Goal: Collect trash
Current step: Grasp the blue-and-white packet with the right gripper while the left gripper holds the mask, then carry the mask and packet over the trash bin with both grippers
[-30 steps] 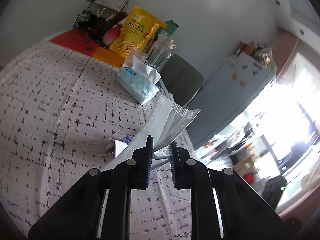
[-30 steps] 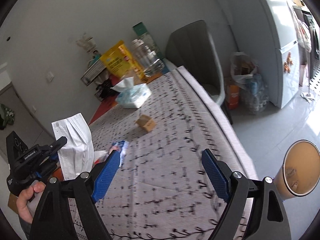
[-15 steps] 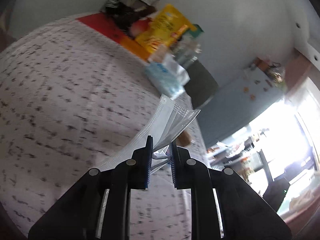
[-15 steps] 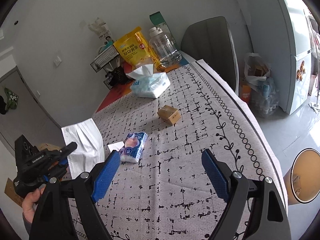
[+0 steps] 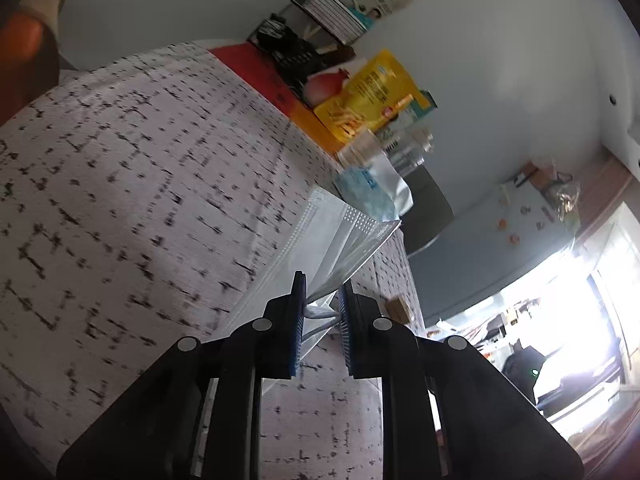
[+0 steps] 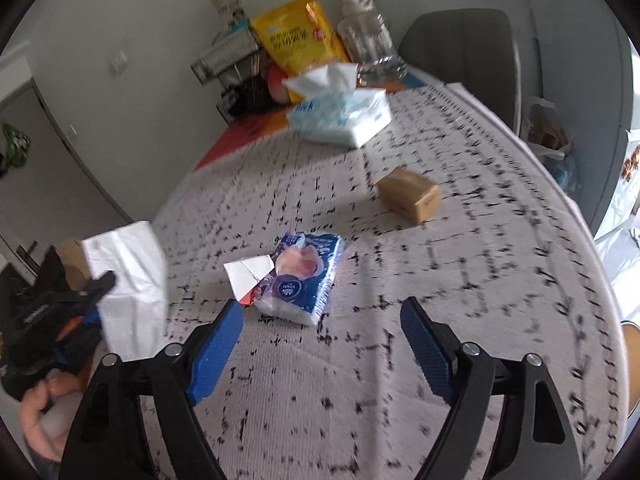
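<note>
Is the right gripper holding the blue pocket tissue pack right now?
No, the right gripper is wide open above the tablecloth, and the blue pocket tissue pack lies on the cloth ahead of its fingertips, untouched.

Left gripper (image 5: 322, 290): black frame, silver screws, blue ribbed pads. Right gripper (image 6: 322, 318): likewise. Hand (image 6: 38, 408): bare skin, possibly blurred.

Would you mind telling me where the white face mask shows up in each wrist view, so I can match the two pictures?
Left wrist: the face mask is at centre, pinched by the left gripper.
Right wrist: the mask is at the left edge, above the table's side.
Shared landmark: the yellow snack bag at the table's far end.
</note>
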The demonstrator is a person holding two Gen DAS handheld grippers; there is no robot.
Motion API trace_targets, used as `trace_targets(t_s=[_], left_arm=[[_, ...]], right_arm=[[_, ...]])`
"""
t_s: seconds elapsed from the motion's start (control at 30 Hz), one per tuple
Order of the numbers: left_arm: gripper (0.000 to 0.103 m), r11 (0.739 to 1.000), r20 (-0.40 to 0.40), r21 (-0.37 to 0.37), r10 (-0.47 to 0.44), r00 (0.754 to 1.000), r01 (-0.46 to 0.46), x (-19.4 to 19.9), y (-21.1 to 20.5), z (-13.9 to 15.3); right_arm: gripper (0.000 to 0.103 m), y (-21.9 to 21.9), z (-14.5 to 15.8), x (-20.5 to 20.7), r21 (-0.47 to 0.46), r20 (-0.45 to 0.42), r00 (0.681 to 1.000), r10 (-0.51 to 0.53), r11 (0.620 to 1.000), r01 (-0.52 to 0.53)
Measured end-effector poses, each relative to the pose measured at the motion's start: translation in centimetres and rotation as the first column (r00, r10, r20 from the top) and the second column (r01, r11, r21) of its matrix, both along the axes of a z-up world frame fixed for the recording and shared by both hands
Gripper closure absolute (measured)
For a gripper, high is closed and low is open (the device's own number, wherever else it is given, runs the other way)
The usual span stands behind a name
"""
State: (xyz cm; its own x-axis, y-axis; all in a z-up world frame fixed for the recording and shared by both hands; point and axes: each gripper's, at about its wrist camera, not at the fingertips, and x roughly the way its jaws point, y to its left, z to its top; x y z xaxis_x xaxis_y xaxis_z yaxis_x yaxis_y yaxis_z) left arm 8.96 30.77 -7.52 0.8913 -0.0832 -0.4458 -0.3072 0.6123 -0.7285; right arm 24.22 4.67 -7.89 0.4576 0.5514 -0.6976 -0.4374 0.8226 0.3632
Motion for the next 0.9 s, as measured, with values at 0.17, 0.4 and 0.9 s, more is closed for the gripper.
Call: trace_targets(t_s=[0.17, 0.4, 0.9], left_arm=[[0.087, 0.999, 0.006, -0.022, 0.027, 1.000, -0.027, -0.7, 1.1, -0.6], [0.087, 0.999, 0.017, -0.031, 0.035, 0.999, -0.035, -1.4, 1.3, -0.8], [0.087, 0.999, 0.051, 0.011, -0.034, 0.998, 0.034, -0.1, -3.2, 1.6]], right_arm=[[0.037, 2.8, -0.7, 1.1, -0.043, -0.019, 1.000, 0.019, 0.999, -0.020], [0.094, 4.9, -1.6, 1.1, -0.092, -0.025, 0.997, 0.077, 0.993, -0.079], [0.096, -2.0, 2.2, -2.3, -0.012, 0.069, 0.998, -0.006, 1.000, 0.006]])
